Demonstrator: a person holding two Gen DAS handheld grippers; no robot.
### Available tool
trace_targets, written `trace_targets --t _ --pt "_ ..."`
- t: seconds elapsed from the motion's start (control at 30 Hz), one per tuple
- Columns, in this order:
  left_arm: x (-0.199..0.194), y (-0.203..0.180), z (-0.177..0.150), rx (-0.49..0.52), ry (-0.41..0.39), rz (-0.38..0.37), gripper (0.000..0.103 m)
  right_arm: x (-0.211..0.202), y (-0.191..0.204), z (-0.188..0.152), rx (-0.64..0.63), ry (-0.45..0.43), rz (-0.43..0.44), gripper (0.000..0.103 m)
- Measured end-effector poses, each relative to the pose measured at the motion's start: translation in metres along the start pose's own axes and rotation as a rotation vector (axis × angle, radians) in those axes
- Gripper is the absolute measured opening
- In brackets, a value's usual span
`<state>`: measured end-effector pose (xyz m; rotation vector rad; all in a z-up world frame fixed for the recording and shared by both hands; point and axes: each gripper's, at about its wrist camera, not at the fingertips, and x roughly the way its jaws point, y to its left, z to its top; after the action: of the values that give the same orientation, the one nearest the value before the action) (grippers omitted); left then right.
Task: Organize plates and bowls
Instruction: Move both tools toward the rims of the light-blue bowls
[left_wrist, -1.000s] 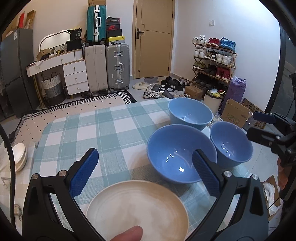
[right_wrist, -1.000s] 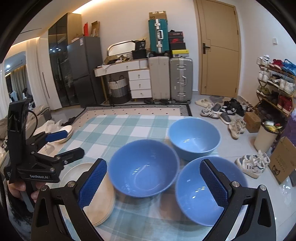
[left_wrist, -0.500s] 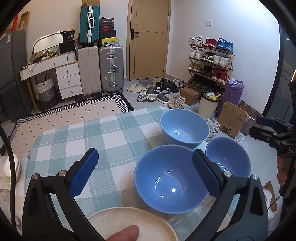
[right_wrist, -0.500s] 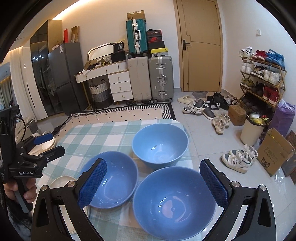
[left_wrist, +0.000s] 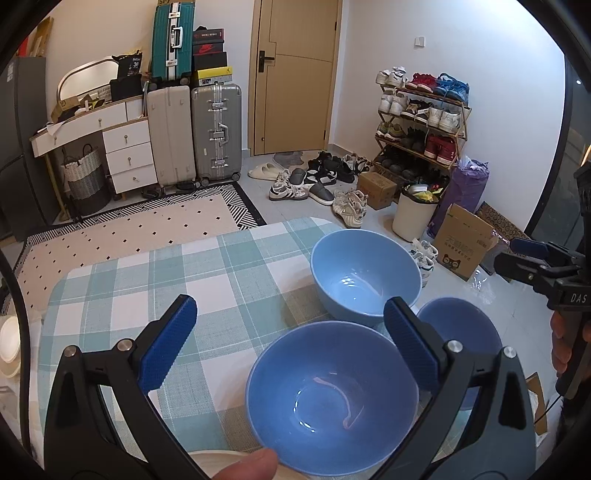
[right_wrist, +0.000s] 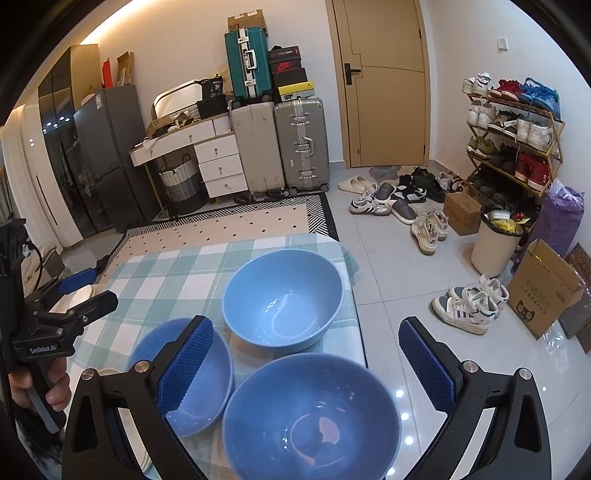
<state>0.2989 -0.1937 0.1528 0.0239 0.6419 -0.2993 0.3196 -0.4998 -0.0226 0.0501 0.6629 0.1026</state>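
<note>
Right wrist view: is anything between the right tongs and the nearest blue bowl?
Nothing visible. The right tongs are open and the nearest blue bowl sits directly below and between the fingers, empty. The other two blue bowls lie beyond and to the left, off that path.

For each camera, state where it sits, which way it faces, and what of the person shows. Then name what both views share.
Left wrist: sits on the left gripper, open, facing across the checked table toward the door; a fingertip shows at the bottom edge.
Right wrist: sits on the right gripper, open, over the table's right end, facing the same door; a hand holding the left gripper shows at left.
Shared: three blue bowls, suitcases, shoe rack.
</note>
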Motion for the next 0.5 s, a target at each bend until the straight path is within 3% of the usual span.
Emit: trace_targets --t 0.5 --pt "0.067 -0.026 0.023 0.04 0.053 -0.031 0.101 0.043 -0.021 0.022 0.02 0.049 0.01 0.102"
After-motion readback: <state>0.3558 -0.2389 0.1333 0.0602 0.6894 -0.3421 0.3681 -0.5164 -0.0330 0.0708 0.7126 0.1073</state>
